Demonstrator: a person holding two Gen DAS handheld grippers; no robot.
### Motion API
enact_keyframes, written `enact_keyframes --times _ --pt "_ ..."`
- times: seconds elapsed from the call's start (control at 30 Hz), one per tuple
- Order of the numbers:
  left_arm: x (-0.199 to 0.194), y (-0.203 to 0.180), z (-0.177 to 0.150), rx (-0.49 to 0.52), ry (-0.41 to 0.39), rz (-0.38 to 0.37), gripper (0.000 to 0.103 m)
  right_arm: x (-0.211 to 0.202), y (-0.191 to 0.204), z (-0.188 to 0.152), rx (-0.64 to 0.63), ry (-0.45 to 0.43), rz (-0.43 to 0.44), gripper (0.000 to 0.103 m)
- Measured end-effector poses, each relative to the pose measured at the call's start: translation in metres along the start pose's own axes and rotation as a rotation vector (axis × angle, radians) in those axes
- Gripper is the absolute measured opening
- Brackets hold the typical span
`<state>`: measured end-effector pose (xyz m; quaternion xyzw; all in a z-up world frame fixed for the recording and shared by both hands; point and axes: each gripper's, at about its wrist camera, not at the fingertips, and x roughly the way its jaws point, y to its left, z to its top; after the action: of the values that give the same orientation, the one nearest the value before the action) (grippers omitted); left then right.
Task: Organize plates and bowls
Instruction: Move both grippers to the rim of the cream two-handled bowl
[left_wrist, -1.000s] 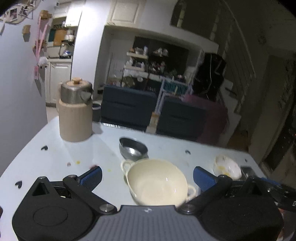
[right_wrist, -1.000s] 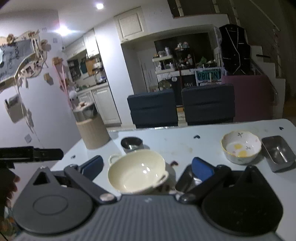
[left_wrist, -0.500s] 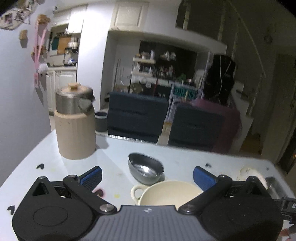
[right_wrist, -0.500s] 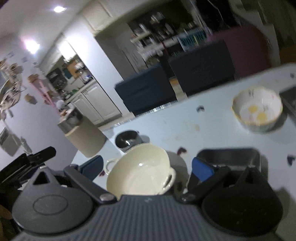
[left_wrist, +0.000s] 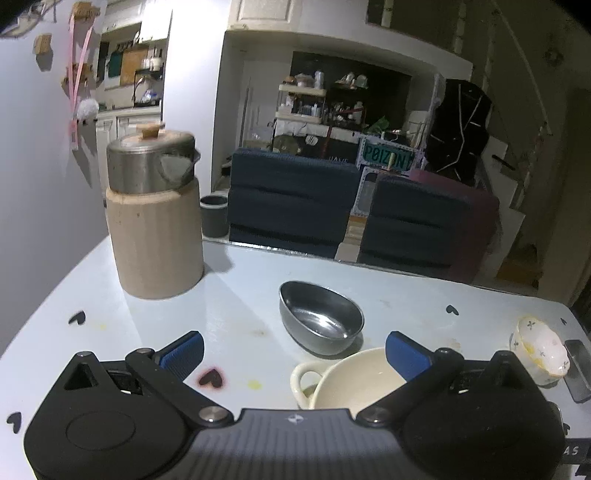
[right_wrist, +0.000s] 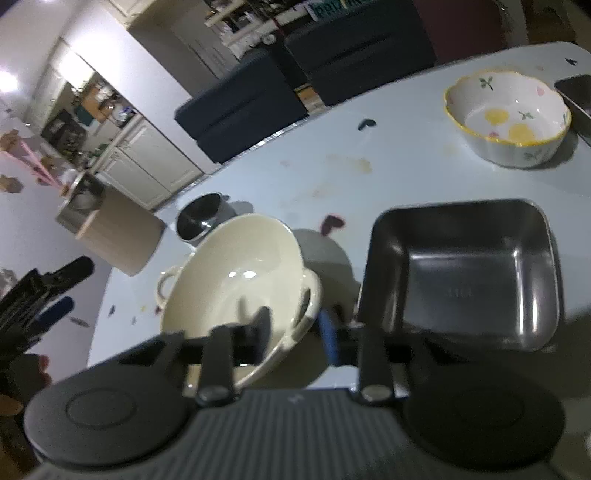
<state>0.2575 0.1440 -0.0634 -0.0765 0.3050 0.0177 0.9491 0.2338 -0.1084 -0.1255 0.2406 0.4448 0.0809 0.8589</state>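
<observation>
A cream two-handled bowl stands tilted on the pale table. My right gripper is shut on its near rim, one finger inside, one outside. A square steel tray lies just right of it. A flowered white bowl sits at the far right. A small steel bowl sits behind the cream bowl. My left gripper is open and empty above the table, with the steel bowl ahead and the cream bowl by its right finger.
A tall beige canister with a steel lid stands at the table's back left. A small steel tin lies beside the flowered bowl. Dark blue chairs stand behind the far table edge.
My right gripper has closed on the cream bowl's rim and tipped it up. My left gripper has drawn closer to the steel bowl and stays open.
</observation>
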Motion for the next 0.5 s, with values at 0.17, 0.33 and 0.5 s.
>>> enact_keyframes --times 0.17,0.33,0.5 --pt "0.018 0.003 -0.003 0.041 0.038 0.058 0.103 0.012 0.005 0.002 -0.033 -0.007 -0.050 0.017" --pt "0.044 0.008 -0.010 0.051 0.116 0.117 0.103 0.021 0.009 0.012 -0.067 -0.032 -0.069 0.014" --pt "0.070 0.010 -0.020 0.055 0.194 0.162 0.102 0.025 0.010 0.017 -0.092 -0.046 -0.067 0.014"
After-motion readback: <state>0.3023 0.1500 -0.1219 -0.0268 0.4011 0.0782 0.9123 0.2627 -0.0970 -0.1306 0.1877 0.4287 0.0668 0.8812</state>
